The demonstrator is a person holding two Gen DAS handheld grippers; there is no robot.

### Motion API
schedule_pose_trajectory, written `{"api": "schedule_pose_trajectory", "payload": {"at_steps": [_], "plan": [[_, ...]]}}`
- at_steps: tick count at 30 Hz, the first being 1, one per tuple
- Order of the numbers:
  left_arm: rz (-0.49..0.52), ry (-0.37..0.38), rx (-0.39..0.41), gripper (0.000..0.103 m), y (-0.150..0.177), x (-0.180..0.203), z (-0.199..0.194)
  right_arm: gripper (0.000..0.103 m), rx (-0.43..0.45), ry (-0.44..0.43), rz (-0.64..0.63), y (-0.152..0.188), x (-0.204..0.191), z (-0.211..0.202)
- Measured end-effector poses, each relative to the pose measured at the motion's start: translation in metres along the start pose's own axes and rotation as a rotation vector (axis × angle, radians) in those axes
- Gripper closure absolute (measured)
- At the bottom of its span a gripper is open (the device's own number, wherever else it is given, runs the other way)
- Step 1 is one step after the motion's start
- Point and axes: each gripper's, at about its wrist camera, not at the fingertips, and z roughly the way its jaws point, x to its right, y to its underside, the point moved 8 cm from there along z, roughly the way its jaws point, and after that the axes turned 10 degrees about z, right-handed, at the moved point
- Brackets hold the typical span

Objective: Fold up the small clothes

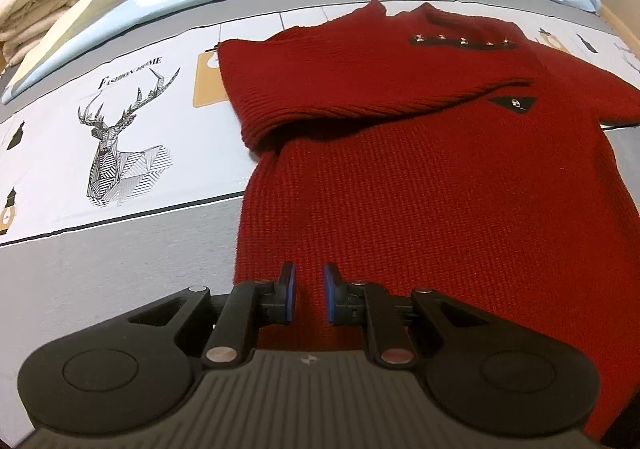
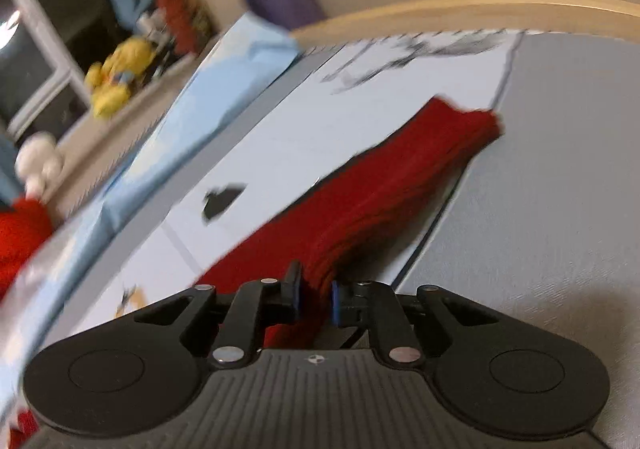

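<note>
— How will that red sweater (image 1: 420,177) handle?

— Soft and limp, I judge: a thick ribbed knit, fairly light, with enough grip in the weave not to slide from my pads. It lies flat on the printed bedsheet (image 1: 120,209), one sleeve folded across the chest. I'd take it at an edge or hem, pinching both layers, never mid-panel.

— And your jaws?

— My left gripper (image 1: 309,295) hovers over the near hem, jaws narrowly parted with nothing between them. My right gripper (image 2: 315,299) is pinched on a bunched fold of the sweater (image 2: 380,201).

— What does each view give?

— The left wrist view shows the whole garment, neck far, hem near. The right, blurred, shows only the gathered sleeve running off towards the far right, plus a yellow toy (image 2: 114,77) far left.
</note>
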Motion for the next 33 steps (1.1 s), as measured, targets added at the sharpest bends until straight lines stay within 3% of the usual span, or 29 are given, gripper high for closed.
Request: {"api": "schedule_pose_trajectory", "payload": {"at_steps": [2,4,8,11,14,17,19,23,26,27,31,33], "plan": [[0.004,0.001,0.002,0.087,0.0,0.002,-0.001,0.091,0.024,0.063,0.078,-0.006,0.019,0.004],[0.006,0.003,0.002,0.087,-0.001,0.003,-0.001,0.089,0.016,0.074,0.133,-0.009,0.028,0.007],[0.006,0.012,0.024,0.087,-0.005,0.003,-0.009,0.067,-0.025,0.1,-0.031,-0.001,-0.004,0.0],[0.007,0.02,0.045,0.087,-0.008,0.003,-0.016,0.066,-0.139,0.031,-0.133,0.027,-0.033,-0.01],[0.005,0.028,0.066,0.087,-0.009,0.001,-0.024,0.066,-0.304,-0.059,-0.231,0.078,-0.06,-0.032],[-0.002,0.034,0.085,0.087,-0.007,-0.001,-0.033,0.065,-0.516,-0.212,-0.332,0.139,-0.085,-0.06],[-0.002,0.038,0.093,0.087,-0.004,-0.001,-0.038,0.065,-0.672,-0.305,-0.332,0.178,-0.093,-0.077],[0.018,0.035,0.099,0.087,0.005,-0.001,-0.044,0.063,-0.689,-0.326,-0.291,0.2,-0.095,-0.092],[0.024,0.035,0.101,0.087,0.01,-0.004,-0.048,0.062,-0.783,-0.354,-0.119,0.202,-0.087,-0.099],[0.023,0.035,0.104,0.087,0.011,-0.007,-0.049,0.062,-0.807,-0.357,-0.114,0.206,-0.083,-0.106],[0.009,0.033,0.117,0.087,0.013,-0.018,-0.056,0.065,-0.905,-0.319,-0.311,0.217,-0.068,-0.145],[-0.002,0.035,0.13,0.087,0.012,-0.023,-0.061,0.066,-0.91,-0.277,-0.421,0.211,-0.06,-0.163]]}}
